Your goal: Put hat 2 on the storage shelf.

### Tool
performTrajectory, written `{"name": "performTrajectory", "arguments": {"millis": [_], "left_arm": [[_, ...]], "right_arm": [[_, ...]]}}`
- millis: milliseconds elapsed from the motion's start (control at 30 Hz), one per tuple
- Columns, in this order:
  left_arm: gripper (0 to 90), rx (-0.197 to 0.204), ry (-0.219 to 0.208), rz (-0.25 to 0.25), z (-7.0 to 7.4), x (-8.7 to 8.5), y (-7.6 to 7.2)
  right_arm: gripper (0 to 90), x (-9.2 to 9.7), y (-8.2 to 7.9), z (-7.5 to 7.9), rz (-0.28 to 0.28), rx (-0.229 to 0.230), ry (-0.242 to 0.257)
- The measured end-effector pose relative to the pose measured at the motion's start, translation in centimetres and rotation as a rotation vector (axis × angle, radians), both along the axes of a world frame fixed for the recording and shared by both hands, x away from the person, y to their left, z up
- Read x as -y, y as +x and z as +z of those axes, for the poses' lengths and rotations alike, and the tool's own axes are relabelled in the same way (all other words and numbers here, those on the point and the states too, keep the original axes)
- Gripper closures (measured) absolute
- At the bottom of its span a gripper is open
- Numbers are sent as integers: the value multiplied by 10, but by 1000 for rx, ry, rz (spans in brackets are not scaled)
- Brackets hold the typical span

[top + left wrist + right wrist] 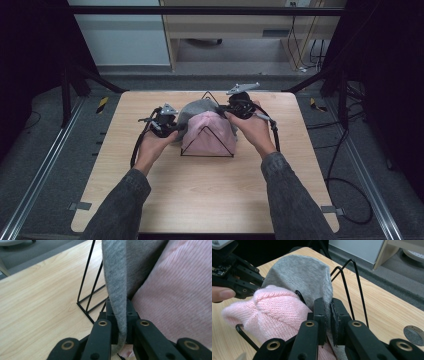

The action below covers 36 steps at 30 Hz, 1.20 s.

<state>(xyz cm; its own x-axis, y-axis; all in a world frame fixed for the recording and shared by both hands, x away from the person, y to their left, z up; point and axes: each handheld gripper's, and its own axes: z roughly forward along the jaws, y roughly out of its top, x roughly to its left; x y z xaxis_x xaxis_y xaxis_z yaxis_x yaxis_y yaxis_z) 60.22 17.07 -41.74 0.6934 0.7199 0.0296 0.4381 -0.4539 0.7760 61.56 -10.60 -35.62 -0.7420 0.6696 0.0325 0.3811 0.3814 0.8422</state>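
I have the left gripper (117,315) and right gripper (327,315) each clamped on the grey hat's (196,109) edge over the wire rack (207,150).

A light wooden tabletop (200,200) is surrounded by grey floor (45,165); a pale wooden cabinet (240,25) and black cables (350,200) are seen beyond.

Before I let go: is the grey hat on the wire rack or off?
On: the grey hat drapes over the wire rack, behind the pink hat.
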Motion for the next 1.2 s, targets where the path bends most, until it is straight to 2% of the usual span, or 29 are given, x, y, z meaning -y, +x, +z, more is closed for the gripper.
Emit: {"name": "performTrajectory", "arguments": {"millis": [267, 433, 567, 633, 767, 800, 1000, 1200], "left_arm": [[854, -12, 5, -10, -7, 7, -2], [849, -18, -8, -10, -10, 10, -3], [839, -19, -12, -9, -12, 11, -4], [836, -20, -16, -3, -13, 11, -4], [807, -13, -21, 12, -13, 11, -5], [794, -9, -37, 24, -14, 11, -5], [721, 4, -66, 47, -14, 7, -9], [639, 32, -78, 64, -8, 2, -15]], "right_arm": [[842, 4, 3, -5, -28, -15, -14], [845, 9, 5, -8, -51, -25, -20], [842, 13, 6, -12, -66, -49, -31], [833, 14, 5, -13, -66, -53, -19], [782, 15, 4, -12, -68, -53, -12], [767, 16, 4, -12, -70, -54, -10], [673, 20, 0, -9, -80, -44, -2], [568, 27, -8, -5, -100, -29, -9]]}}
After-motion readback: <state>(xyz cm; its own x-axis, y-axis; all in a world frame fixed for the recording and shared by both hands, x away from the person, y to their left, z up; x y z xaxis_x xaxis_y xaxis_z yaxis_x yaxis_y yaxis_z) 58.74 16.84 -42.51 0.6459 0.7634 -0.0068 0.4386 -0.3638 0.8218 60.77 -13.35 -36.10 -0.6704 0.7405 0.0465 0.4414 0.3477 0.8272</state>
